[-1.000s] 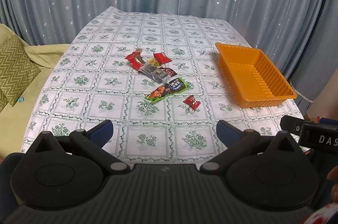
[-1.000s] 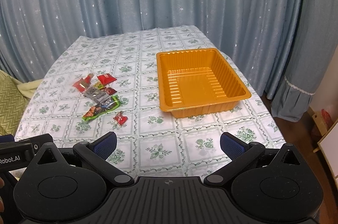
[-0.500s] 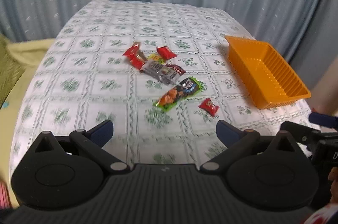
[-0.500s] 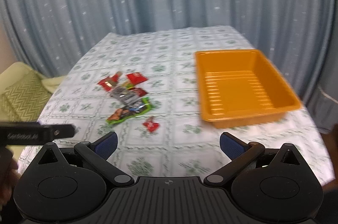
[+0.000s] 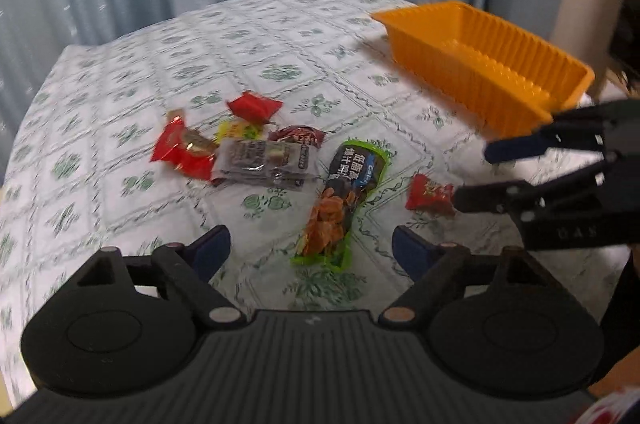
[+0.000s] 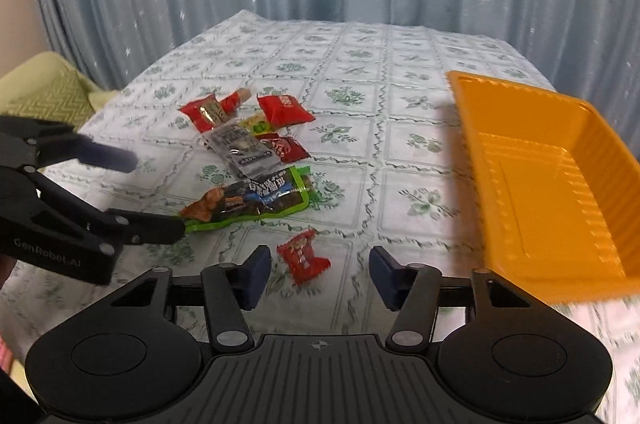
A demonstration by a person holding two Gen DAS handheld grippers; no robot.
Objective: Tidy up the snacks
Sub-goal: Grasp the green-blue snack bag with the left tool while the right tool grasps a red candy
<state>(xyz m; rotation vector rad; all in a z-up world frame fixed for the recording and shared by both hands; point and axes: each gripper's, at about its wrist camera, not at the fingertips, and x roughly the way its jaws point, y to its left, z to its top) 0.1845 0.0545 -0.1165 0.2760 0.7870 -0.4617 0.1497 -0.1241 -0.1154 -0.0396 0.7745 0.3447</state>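
Red and green snack packets (image 6: 256, 159) lie clustered on the tablecloth (image 6: 360, 63), left of the orange tray (image 6: 560, 183). The right gripper (image 6: 316, 276) is closing around a small red packet (image 6: 302, 260), seemingly untouched; the left gripper (image 5: 310, 250) is closing, empty.

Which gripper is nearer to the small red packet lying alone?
Right. The right gripper has the red packet between its closing jaws, not yet pressed. The left gripper is beside it, over the green pack, jaws also closing.
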